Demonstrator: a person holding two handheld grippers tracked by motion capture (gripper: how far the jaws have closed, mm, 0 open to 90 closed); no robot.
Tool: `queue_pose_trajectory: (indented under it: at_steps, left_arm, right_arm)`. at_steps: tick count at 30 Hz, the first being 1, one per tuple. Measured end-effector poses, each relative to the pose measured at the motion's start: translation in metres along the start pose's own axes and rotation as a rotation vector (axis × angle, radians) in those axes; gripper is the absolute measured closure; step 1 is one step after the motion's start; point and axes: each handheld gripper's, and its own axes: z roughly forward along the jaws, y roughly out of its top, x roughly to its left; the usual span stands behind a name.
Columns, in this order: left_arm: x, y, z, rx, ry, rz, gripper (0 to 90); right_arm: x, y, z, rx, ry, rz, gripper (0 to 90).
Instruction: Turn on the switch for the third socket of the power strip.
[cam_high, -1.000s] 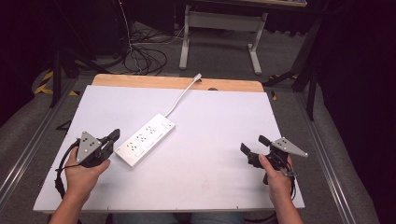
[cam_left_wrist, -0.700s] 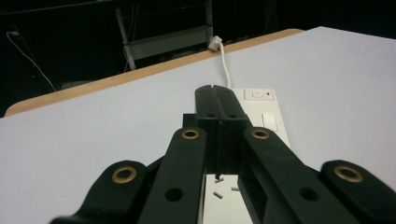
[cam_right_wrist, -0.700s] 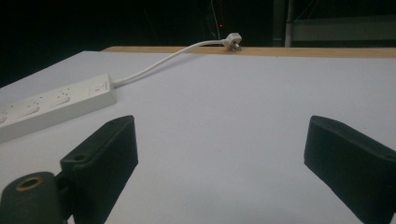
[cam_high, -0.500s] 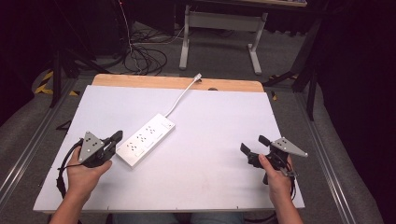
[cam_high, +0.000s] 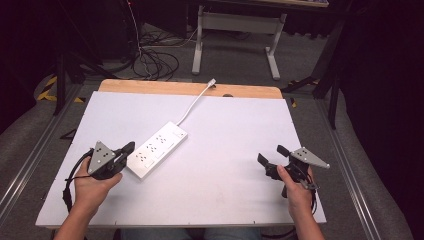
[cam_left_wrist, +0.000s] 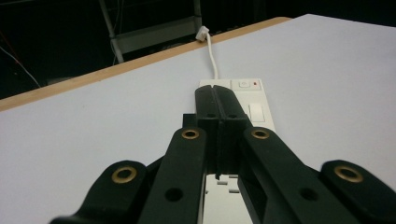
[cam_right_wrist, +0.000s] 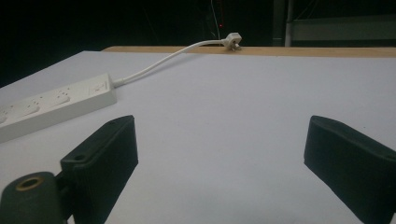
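Closed left tool (cam_high: 129, 148) hovers over the strip (cam_high: 156, 149); open right tool (cam_high: 270, 159) idles. Next, probably press or nudge the strip.

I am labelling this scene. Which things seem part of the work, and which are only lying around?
Likely part of the work: power strip, its plug, left gripper, right gripper.
Only around: cables on the floor, metal stand.

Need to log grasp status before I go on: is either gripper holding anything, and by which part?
Nothing is held. The left gripper is shut and empty, poised over the near end of the power strip. The right gripper is open over bare table.
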Motion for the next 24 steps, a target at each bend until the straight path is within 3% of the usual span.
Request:
queue_pose_trajectory:
  at_steps: [24]
  left_arm:
    - [-0.0041,-0.0002,0.0044,0.028,-0.034,0.019,89.6]
  right_arm:
    - [0.0004,-0.0003,0.0003,0.005,0.001,0.0,10.4]
